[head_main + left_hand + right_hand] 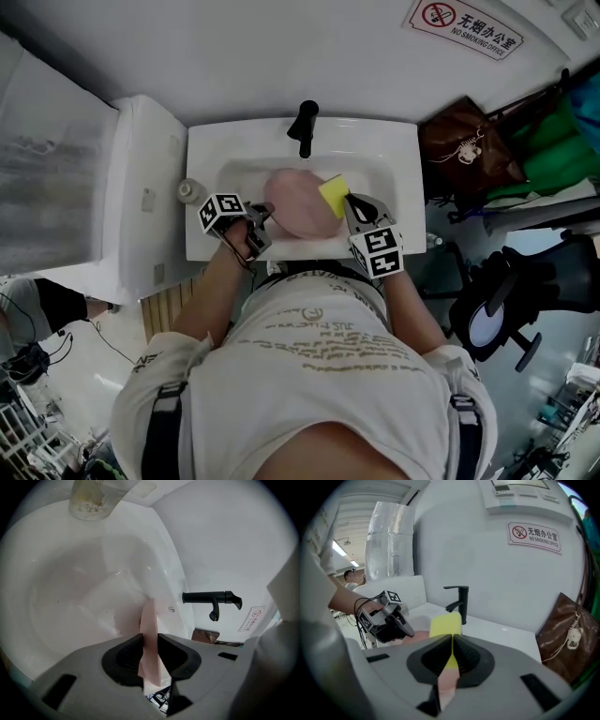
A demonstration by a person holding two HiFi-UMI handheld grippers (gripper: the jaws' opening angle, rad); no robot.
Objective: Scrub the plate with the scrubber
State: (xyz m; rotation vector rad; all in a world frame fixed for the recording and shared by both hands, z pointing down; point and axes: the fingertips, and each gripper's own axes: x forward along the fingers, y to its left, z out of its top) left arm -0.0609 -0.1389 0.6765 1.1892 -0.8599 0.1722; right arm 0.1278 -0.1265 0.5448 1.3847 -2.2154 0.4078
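A pink plate (295, 202) is held over the white sink basin (211, 150), below the black faucet (303, 127). My left gripper (261, 220) grips its left rim. In the left gripper view the plate (150, 620) stands edge-on between the jaws of the left gripper (150, 641), and both pads touch it. My right gripper (352, 208) is shut on a yellow scrubber (333, 194), which rests at the plate's upper right edge. In the right gripper view the scrubber (445, 624) sticks out past the jaws of the right gripper (453, 641), with the left gripper (386, 618) and the plate (419, 635) beyond it.
A small clear bottle (190, 191) stands on the sink's left rim. A white cabinet (141, 197) adjoins the sink on the left. A brown bag (464, 145) hangs at the right, above a dark chair (497, 309).
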